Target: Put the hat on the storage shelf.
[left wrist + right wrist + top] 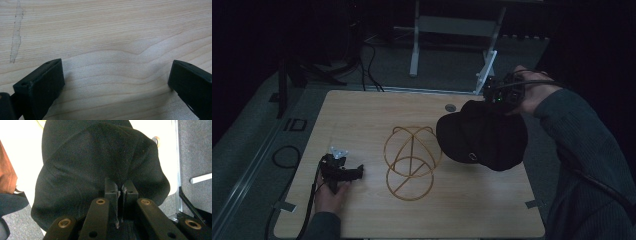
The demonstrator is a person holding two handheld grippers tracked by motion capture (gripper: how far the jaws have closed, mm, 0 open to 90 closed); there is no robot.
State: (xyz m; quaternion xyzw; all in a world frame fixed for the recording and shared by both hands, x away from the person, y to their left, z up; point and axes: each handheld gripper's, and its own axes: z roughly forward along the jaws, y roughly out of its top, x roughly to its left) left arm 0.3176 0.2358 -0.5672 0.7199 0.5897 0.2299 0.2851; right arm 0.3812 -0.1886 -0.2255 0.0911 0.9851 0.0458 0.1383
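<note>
A black cap (pixel 482 137) hangs in the air over the right part of the wooden table (pixel 362 115), held at its back edge by my right gripper (pixel 498 96). Seen from the right gripper view, the cap (pixel 82 162) spreads out below the jaws, and my right gripper (pixel 121 189) is shut on a fold of its fabric. A gold wire stand (pixel 410 160) of crossed hoops sits mid-table, just left of the cap. My left gripper (pixel 354 171) rests on the table near the front left, a hand's width from the stand. Its jaws (pixel 116 80) stand wide open over bare wood.
A small round grommet (pixel 450 107) is set in the table's far edge. Beyond the table stands a white metal frame (pixel 452 40) on a grey floor. Black cables (pixel 287 155) lie on the floor at the left. A pale scuff mark (pixel 16 32) runs along the wood.
</note>
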